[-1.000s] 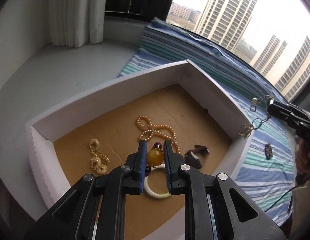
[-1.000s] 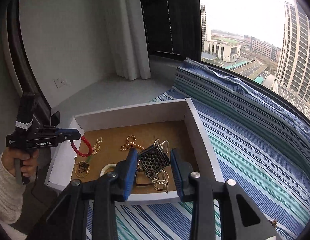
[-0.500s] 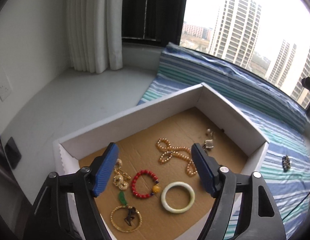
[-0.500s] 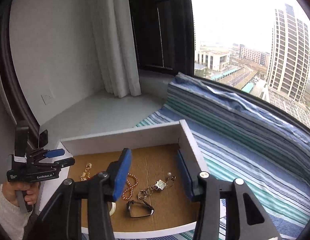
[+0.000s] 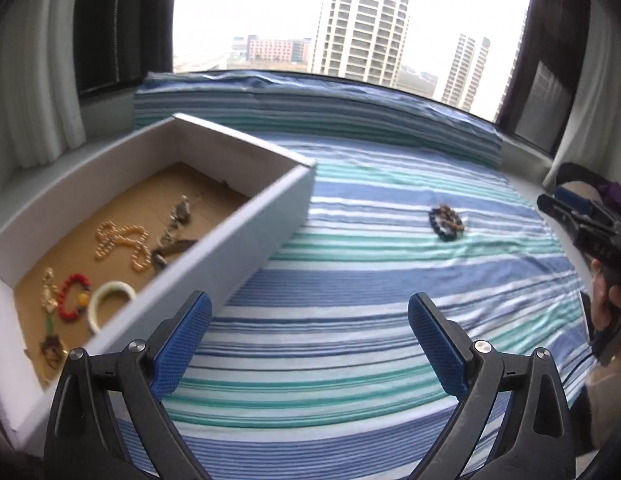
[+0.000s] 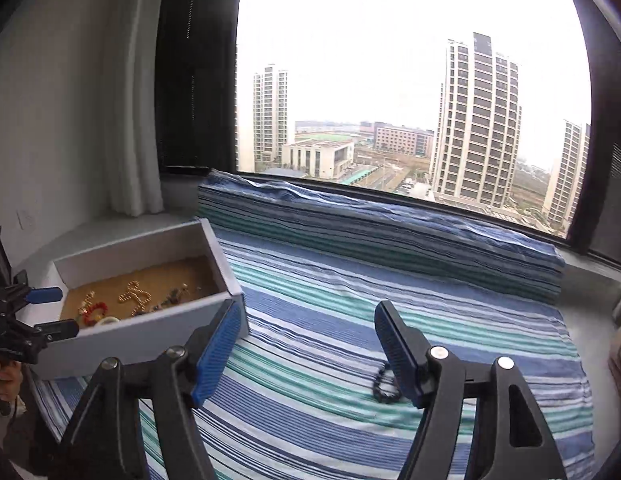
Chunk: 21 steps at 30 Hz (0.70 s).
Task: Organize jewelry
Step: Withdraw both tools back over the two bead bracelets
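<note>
A white box with a brown floor holds jewelry: a pearl strand, a red bead bracelet, a white bangle and gold pieces. A dark bead bracelet lies alone on the striped cloth. My left gripper hangs over the cloth beside the box, its jaws opening wide with nothing between them. My right gripper is also opening and empty. The dark bracelet lies partly hidden behind its right finger. Each view shows the other gripper at its edge: the right gripper and the left gripper.
The box stands at the cloth's left end on a white ledge. A rolled striped bolster runs along the window. Curtains hang at the left. A person's hand holds the right gripper.
Both grippers let go of their pieces in the box, the red bracelet and a metal lattice pendant. They opened and swung right, out over the striped cloth.
</note>
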Available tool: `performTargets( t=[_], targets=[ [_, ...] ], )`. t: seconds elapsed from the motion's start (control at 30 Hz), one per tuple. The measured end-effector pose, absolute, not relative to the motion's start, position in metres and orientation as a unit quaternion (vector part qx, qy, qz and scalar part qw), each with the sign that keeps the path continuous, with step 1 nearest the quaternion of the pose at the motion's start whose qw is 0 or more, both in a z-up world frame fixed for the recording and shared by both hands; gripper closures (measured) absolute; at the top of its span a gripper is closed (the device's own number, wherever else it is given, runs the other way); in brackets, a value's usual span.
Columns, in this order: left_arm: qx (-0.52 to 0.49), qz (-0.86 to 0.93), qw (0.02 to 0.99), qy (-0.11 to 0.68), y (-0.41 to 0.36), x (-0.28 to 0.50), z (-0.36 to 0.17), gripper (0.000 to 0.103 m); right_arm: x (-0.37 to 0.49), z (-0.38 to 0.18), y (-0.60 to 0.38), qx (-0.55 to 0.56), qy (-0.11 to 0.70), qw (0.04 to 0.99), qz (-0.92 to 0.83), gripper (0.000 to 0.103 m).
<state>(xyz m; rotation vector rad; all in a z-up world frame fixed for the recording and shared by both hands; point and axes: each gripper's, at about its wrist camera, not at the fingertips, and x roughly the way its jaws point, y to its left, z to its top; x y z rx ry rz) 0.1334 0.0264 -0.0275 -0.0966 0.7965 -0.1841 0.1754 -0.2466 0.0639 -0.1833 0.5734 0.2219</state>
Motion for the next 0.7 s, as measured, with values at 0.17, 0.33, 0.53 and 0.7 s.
performTargets(
  t=[0.17,0.33,0.53,0.7],
  targets=[
    [-0.035,-0.125,0.898,0.421,-0.046,0.152,-0.084,0.005,0.159,-0.033,-0.31,-0.063,0.375,0.925,0.013,0.032],
    [-0.016,-0.128,0.893,0.431,-0.083,0.168,-0.113,0.005,0.143,-0.076,-0.33,-0.025,0.397,0.917,-0.017,0.032],
    [0.003,-0.106,0.896,0.431,-0.097,0.18,-0.134,0.005,0.142,-0.099,-0.328,-0.02,0.406,0.913,-0.009,0.032],
    [0.003,-0.093,0.894,0.439,-0.095,0.182,-0.148,0.005,0.142,-0.111,-0.326,-0.016,0.415,0.91,-0.004,0.032]
  ],
)
